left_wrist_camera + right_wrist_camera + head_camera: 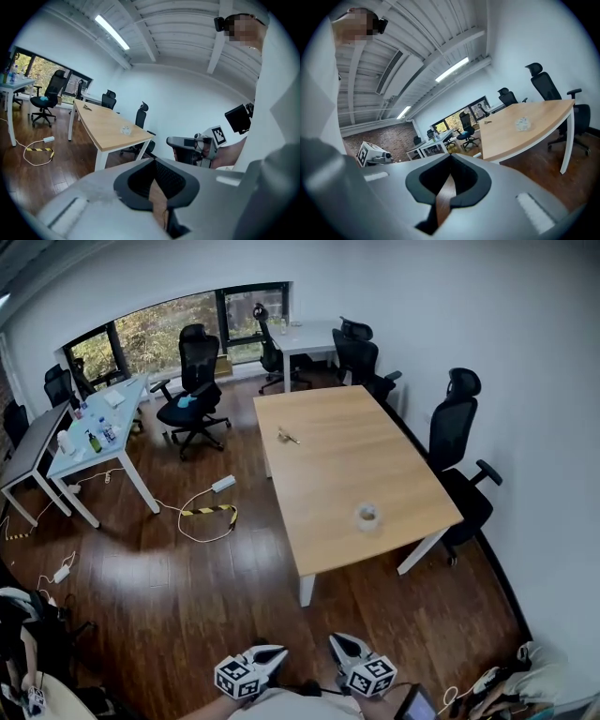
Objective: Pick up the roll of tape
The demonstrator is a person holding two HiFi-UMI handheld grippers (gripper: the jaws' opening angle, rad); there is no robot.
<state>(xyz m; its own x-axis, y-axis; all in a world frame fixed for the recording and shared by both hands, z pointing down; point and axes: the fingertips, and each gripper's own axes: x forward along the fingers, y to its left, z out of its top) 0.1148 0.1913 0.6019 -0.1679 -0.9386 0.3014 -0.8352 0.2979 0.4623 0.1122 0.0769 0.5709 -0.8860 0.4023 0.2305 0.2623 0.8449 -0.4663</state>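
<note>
The roll of clear tape lies flat near the front right corner of the wooden table. It also shows small and far off in the left gripper view, tape, and in the right gripper view, tape. Both grippers are held low, close to the person's body and well short of the table. My left gripper has its jaws together with nothing in them, and so does my right gripper. Up close, the left gripper and right gripper each show only a thin slit.
A bunch of keys lies on the table's far part. Black office chairs stand along its right side and behind it. A power strip and striped cable lie on the wood floor at the left, beside a white desk.
</note>
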